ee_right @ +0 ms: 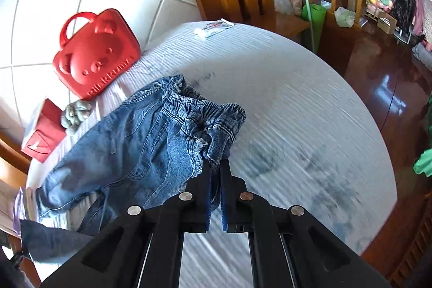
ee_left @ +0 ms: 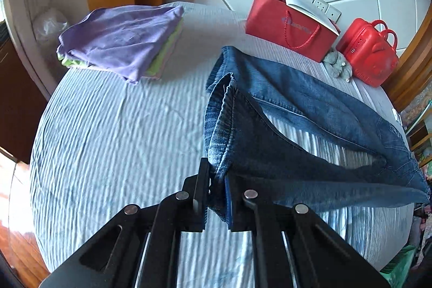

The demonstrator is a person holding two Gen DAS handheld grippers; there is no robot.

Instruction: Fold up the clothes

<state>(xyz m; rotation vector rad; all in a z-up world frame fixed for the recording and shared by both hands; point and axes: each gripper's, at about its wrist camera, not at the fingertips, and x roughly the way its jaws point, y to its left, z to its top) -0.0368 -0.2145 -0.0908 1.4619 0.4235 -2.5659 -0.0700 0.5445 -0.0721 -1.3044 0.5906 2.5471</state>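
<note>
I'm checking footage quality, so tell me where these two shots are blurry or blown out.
Left wrist view: mostly sharp, jeans crisp, sunlit floor at lower left overexposed. Right wrist view: motion blur smears the bedsheet and the red bear case; glare streaks the wooden floor. Both bend at the fisheye edges.

Faded blue denim is seen on the jeans (ee_left: 310,109), with paler stitching. The bedsheet (ee_left: 113,142) is striped pale blue and white. A purple garment (ee_left: 118,39) tops lime-green folds. Red colours the paper bag (ee_left: 280,26) and bear-faced case (ee_right: 97,50).
</note>
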